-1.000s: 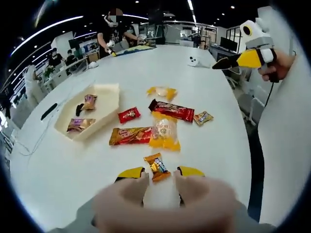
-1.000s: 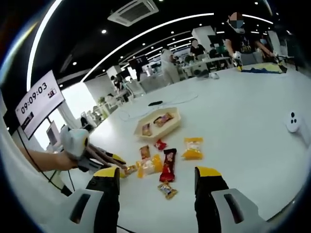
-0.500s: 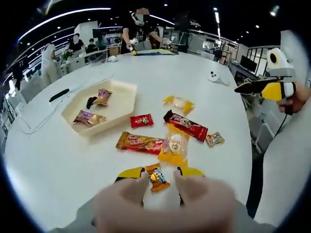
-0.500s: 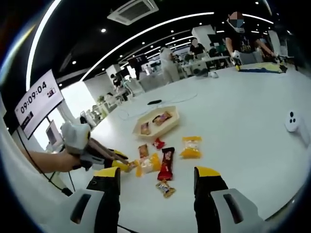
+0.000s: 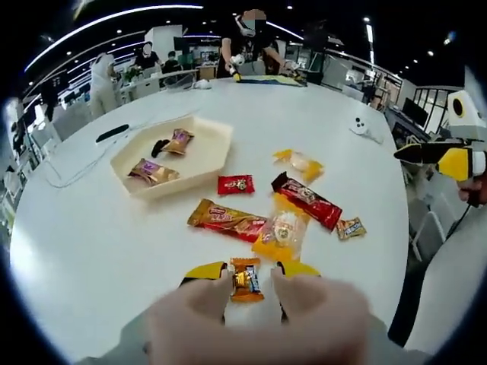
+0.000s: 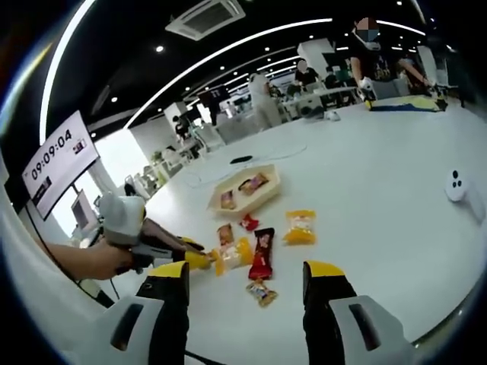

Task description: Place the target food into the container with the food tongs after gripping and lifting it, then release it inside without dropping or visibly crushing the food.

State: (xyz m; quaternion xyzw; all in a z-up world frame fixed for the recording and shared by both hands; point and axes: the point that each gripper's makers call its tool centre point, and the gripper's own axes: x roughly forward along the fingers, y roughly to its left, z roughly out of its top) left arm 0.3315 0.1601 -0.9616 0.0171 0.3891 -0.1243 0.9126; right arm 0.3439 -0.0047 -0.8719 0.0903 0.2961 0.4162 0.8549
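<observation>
My left gripper (image 5: 243, 271) sits low over the white worktop (image 5: 91, 243), its yellow-tipped fingers (image 5: 205, 271) on either side of a small orange candy (image 5: 245, 278). They look closed on it, though my own hand hides the contact, so I cannot tell for sure. Just beyond lie a yellow packet (image 5: 282, 233), a long orange bar (image 5: 228, 220), a red bar (image 5: 308, 200), a small red pack (image 5: 235, 184) and another yellow packet (image 5: 299, 162). The tray (image 5: 213, 156) stands farther off to the left with two wrapped sweets inside.

My right gripper (image 6: 247, 275) hangs well above the worktop, fingers (image 6: 323, 277) apart and holding nothing, with a little candy (image 6: 261, 292) lying between them in the right gripper view.
</observation>
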